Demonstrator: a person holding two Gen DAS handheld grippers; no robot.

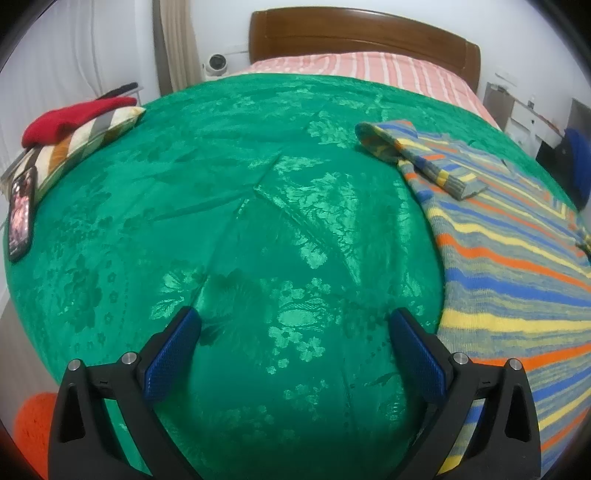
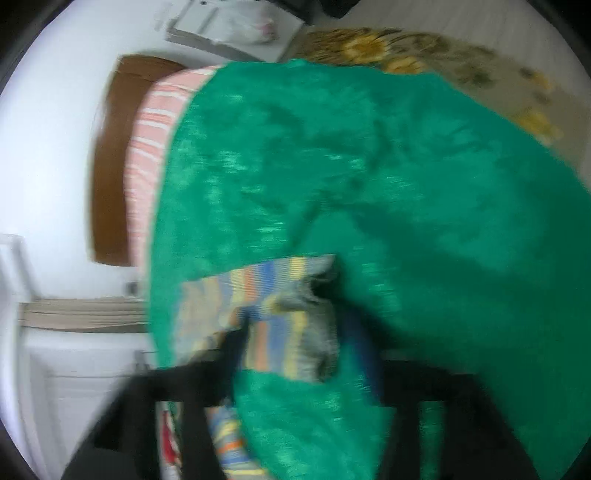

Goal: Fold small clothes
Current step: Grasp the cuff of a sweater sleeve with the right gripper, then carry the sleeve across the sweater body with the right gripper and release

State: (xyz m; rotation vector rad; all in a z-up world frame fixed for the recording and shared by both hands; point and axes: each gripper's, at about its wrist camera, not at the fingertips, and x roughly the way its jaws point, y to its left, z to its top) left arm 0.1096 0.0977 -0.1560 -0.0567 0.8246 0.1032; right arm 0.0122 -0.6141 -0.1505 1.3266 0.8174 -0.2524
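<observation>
A small striped knit sweater [image 1: 509,258], grey with blue, orange and yellow bands, lies on the green bedspread [image 1: 258,221] at the right, one sleeve [image 1: 421,158] folded across its top. My left gripper [image 1: 295,339] is open and empty, low over bare bedspread just left of the sweater's hem. The right wrist view is blurred and tilted. There a striped sleeve [image 2: 280,317] sits between the right gripper's [image 2: 299,332] fingers, the grey cuff by the blue pad. Whether the jaws are closed on it is not clear.
A striped pillow [image 1: 81,144] with a red garment [image 1: 70,118] on it and a phone [image 1: 20,214] lie at the bed's left edge. Wooden headboard [image 1: 362,33] and pink striped sheet at the far end. An orange item [image 1: 33,432] sits low left.
</observation>
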